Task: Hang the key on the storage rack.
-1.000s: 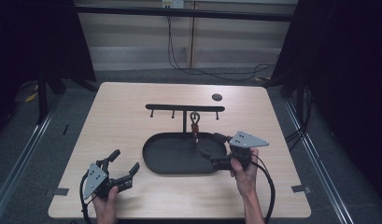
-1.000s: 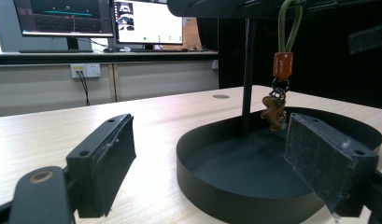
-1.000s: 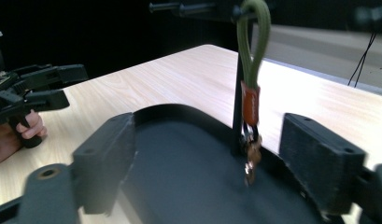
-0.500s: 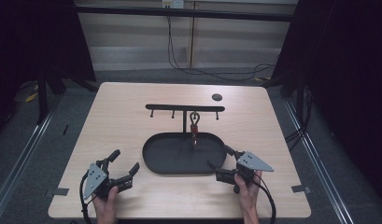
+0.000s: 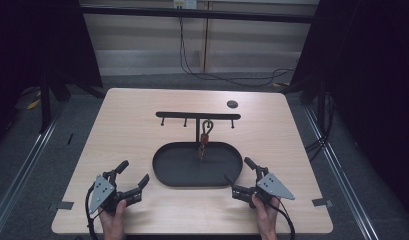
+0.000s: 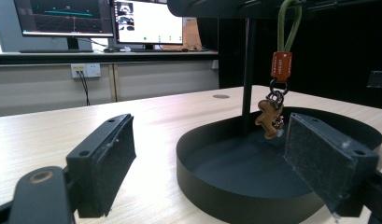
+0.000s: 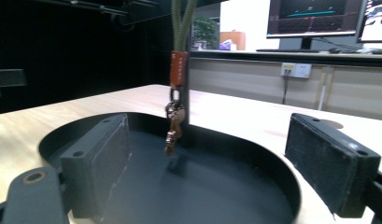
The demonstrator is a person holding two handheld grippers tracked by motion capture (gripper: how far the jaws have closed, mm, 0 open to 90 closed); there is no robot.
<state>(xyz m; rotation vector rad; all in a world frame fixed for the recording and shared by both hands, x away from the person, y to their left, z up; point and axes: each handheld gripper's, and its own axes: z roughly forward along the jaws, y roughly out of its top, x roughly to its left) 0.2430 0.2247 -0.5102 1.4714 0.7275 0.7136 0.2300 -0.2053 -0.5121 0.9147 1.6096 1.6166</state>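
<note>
A black T-shaped stand rises from the back of a black oval tray in the middle of the table. A keychain hangs from the stand's bar over the tray: olive loop, orange tag, brown figure charm. My left gripper rests low at the tray's near left, open and empty, its jaws pointing at the tray. At the tray's near right end sits my right gripper, whose jaws have just been opening with nothing between them. Its view looks across the tray rim at the keychain.
A small dark disc lies on the table behind the stand, to the right. Bits of dark tape mark the near corners. Monitors stand on a desk beyond the table. Bare wood lies left and right of the tray.
My right gripper has come down from above the tray's right end, back toward the near edge. The left gripper has stayed put.
</note>
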